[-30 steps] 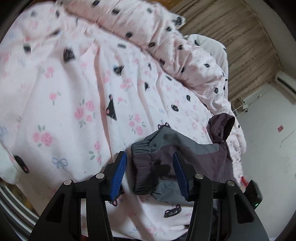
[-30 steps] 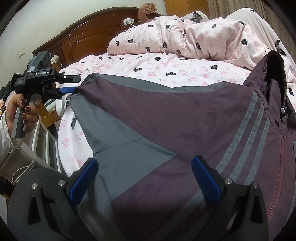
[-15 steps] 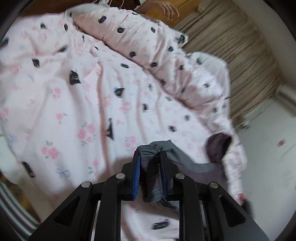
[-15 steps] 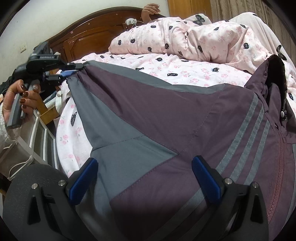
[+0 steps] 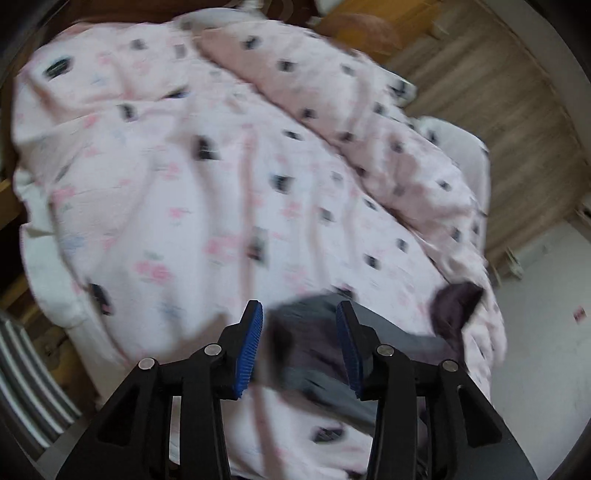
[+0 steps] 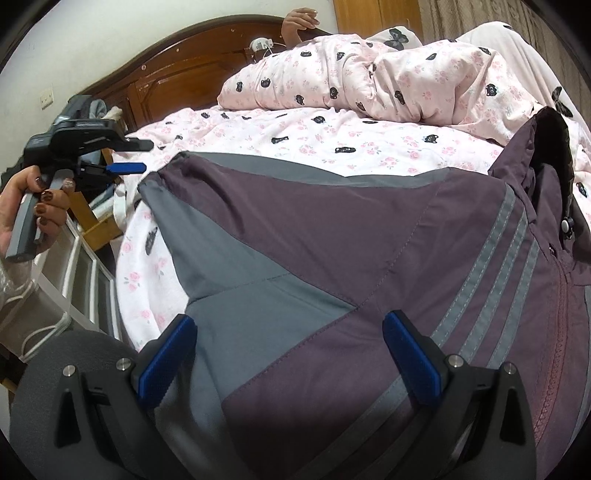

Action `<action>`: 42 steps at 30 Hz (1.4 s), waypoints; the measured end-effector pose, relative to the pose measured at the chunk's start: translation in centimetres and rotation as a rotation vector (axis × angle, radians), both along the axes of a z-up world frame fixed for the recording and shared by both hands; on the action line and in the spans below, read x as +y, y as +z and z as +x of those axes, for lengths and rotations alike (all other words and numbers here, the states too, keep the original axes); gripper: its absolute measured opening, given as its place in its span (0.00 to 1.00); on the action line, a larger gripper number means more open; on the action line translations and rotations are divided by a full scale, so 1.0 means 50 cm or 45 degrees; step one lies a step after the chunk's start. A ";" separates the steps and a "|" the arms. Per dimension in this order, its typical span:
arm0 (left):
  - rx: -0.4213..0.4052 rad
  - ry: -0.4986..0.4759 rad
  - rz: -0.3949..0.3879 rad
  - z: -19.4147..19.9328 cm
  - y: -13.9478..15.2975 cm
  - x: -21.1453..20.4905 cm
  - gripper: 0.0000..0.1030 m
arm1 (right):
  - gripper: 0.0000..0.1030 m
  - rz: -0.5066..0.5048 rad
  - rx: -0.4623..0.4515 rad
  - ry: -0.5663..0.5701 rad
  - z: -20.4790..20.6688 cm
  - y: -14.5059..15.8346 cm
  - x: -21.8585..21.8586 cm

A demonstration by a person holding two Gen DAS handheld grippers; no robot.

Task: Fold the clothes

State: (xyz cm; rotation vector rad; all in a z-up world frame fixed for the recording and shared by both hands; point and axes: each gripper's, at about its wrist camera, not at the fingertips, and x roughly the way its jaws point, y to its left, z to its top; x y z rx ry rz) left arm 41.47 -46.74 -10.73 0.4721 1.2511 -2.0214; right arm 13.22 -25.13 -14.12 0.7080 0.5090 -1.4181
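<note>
A purple and grey jacket (image 6: 332, 240) with three grey stripes lies spread on the bed, its sleeve stretched out to the left. In the right wrist view my right gripper (image 6: 288, 354) hovers low over the jacket's body, open wide, with nothing pinched. My left gripper (image 5: 298, 314) is blurred with motion; its jaws are opening, and the sleeve cuff (image 5: 314, 339) lies between and under the pads without touching them. From the right wrist view the left gripper (image 6: 129, 158) sits just left of the cuff end (image 6: 173, 158), apart from it, held by a hand (image 6: 40, 206).
The bed has a pink flowered sheet (image 6: 332, 140) and a rolled duvet (image 6: 369, 81) at the back. A dark wooden headboard (image 6: 177, 70) has a person's hand (image 6: 299, 22) resting on it. White drawers (image 6: 85, 273) stand left of the bed.
My left gripper shut on the sleeve cuff, pulled the sleeve out straight, and has now opened off it and backed up a little. The right gripper stayed still and open.
</note>
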 end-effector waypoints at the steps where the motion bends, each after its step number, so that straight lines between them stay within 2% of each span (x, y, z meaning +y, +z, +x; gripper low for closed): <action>1: 0.013 -0.052 0.001 -0.016 0.004 0.014 0.35 | 1.00 -0.001 -0.009 -0.002 -0.001 0.001 0.000; 3: 0.024 -0.160 0.011 -0.052 0.002 0.047 0.36 | 1.00 -0.004 -0.032 0.001 -0.003 0.006 -0.001; 5: -0.046 -0.210 0.019 -0.080 -0.014 0.071 0.36 | 1.00 -0.007 -0.054 0.009 -0.002 0.015 0.000; 7: -0.180 -0.215 0.058 -0.098 -0.053 0.082 0.36 | 1.00 -0.020 -0.068 0.012 -0.004 0.029 0.006; 8: -0.213 -0.207 0.090 -0.098 -0.074 0.082 0.36 | 1.00 -0.034 -0.070 0.010 -0.007 0.040 0.012; 10: -0.191 -0.184 0.143 -0.090 -0.104 0.082 0.35 | 1.00 -0.068 -0.071 0.003 -0.019 0.064 0.028; 11: -0.187 -0.177 0.138 -0.090 -0.104 0.085 0.35 | 1.00 -0.088 -0.065 -0.006 -0.029 0.079 0.040; 14: -0.197 -0.161 0.059 -0.103 -0.069 0.101 0.35 | 1.00 -0.124 -0.049 -0.038 -0.061 0.109 0.073; 18: -0.168 -0.162 -0.158 -0.140 0.024 0.140 0.36 | 1.00 -0.158 0.015 -0.155 -0.129 0.142 0.138; 21: -0.135 -0.199 -0.297 -0.191 0.087 0.169 0.49 | 1.00 -0.167 0.073 -0.277 -0.182 0.156 0.188; 22: -0.124 -0.223 -0.320 -0.217 0.097 0.175 0.52 | 1.00 -0.169 0.093 -0.318 -0.200 0.160 0.205; 25: -0.111 -0.294 -0.380 -0.302 0.120 0.193 0.53 | 1.00 -0.166 0.168 -0.440 -0.260 0.170 0.261; 28: -0.083 -0.366 -0.371 -0.389 0.116 0.205 0.53 | 1.00 -0.154 0.240 -0.539 -0.312 0.176 0.301; 32: -0.131 -0.401 -0.410 -0.501 0.112 0.214 0.53 | 1.00 -0.157 0.259 -0.673 -0.400 0.184 0.352; 35: -0.259 -0.445 -0.504 -0.598 0.107 0.216 0.54 | 1.00 -0.164 0.235 -0.712 -0.452 0.193 0.344; 38: -0.353 -0.499 -0.570 -0.672 0.097 0.205 0.54 | 1.00 -0.146 0.242 -0.710 -0.485 0.197 0.289; 42: -0.389 -0.568 -0.535 -0.756 0.084 0.164 0.54 | 1.00 -0.113 0.247 -0.680 -0.515 0.194 0.176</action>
